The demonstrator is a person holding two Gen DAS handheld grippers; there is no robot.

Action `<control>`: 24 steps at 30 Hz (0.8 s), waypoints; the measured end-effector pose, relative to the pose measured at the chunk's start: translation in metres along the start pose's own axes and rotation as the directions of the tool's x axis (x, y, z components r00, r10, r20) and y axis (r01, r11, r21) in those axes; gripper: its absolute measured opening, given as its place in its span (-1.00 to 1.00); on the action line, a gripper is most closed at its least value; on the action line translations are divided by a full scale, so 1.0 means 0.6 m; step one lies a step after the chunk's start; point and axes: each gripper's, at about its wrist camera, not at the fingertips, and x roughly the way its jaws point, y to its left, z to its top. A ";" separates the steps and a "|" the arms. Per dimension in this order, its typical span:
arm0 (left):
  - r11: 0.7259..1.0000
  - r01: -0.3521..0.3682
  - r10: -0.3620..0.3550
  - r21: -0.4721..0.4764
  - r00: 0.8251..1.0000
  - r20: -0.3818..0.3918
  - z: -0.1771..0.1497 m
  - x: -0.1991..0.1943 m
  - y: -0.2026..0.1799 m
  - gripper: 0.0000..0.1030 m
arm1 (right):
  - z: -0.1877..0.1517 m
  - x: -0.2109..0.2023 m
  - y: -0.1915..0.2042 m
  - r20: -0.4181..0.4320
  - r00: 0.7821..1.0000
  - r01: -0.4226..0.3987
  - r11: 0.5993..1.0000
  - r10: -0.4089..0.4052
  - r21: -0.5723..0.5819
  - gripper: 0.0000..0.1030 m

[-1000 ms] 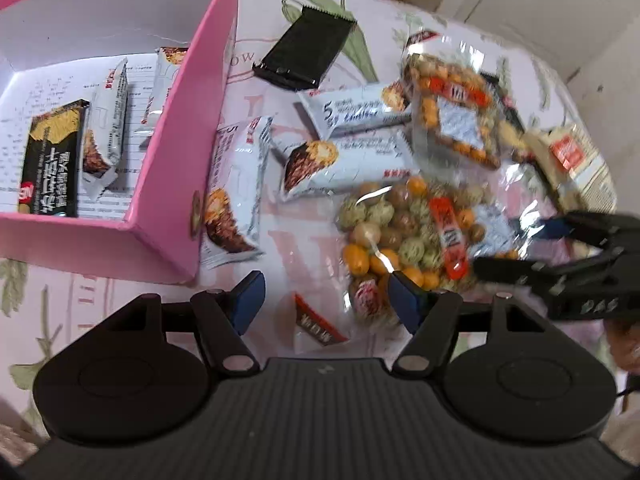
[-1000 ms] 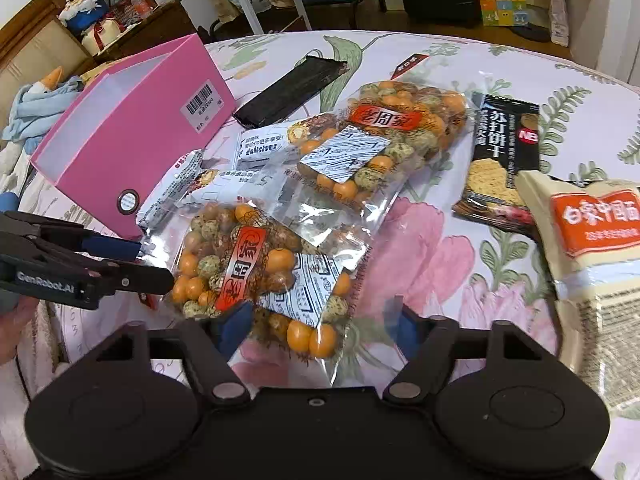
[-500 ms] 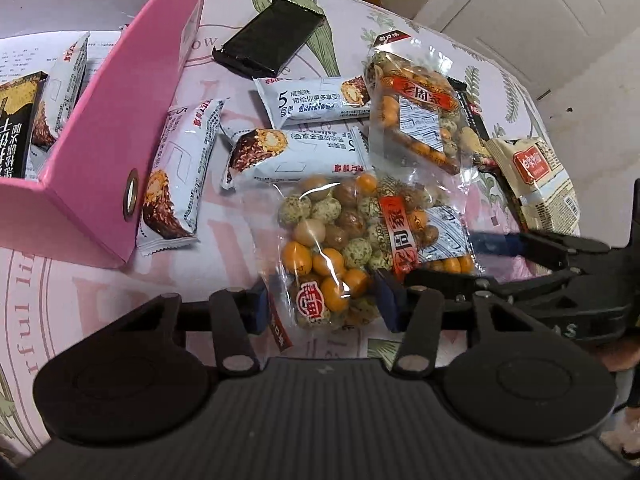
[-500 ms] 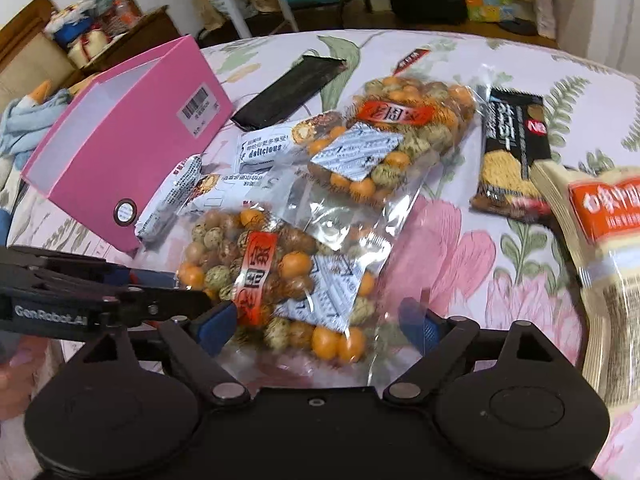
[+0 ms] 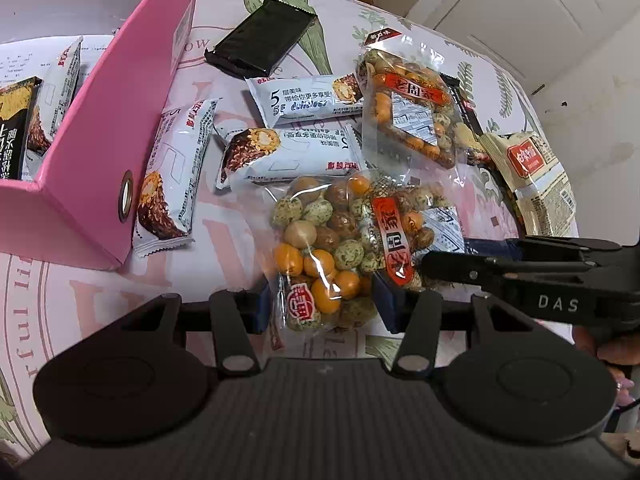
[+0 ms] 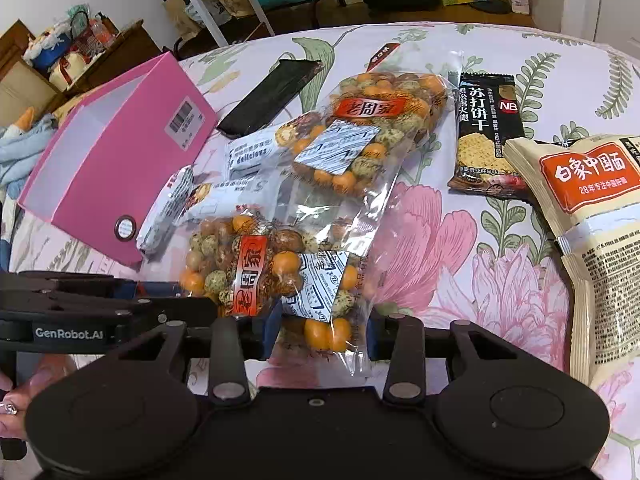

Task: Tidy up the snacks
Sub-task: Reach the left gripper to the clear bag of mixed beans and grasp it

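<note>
Two claws are gripping one clear bag of coated nuts lying on the floral bench beside a pink box. The left claw is pinching the bag's near end, while the right claw is closing narrowly on its other end. A second nut bag is lying just beyond it.
</note>
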 end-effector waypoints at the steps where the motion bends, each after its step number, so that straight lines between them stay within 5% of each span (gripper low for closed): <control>1: 1.000 -0.002 0.002 0.003 1.000 -0.002 0.000 -0.001 0.000 -0.04 | -0.002 0.000 0.003 -0.004 1.000 0.004 1.000 -0.004 -0.008 -0.14; 8: 1.000 -0.021 0.021 -0.007 1.000 -0.020 0.002 0.004 -0.006 0.00 | -0.004 0.010 0.016 -0.039 0.999 0.020 0.999 -0.021 -0.040 0.11; 18: 0.998 -0.007 0.012 0.067 0.997 -0.076 -0.002 -0.022 -0.015 0.02 | -0.022 -0.009 0.041 -0.064 0.997 0.034 0.997 -0.038 -0.070 0.03; 24: 0.994 -0.011 0.019 0.113 0.997 -0.073 -0.014 -0.072 -0.020 0.03 | -0.049 -0.044 0.086 -0.067 0.997 0.030 0.996 -0.035 -0.079 0.14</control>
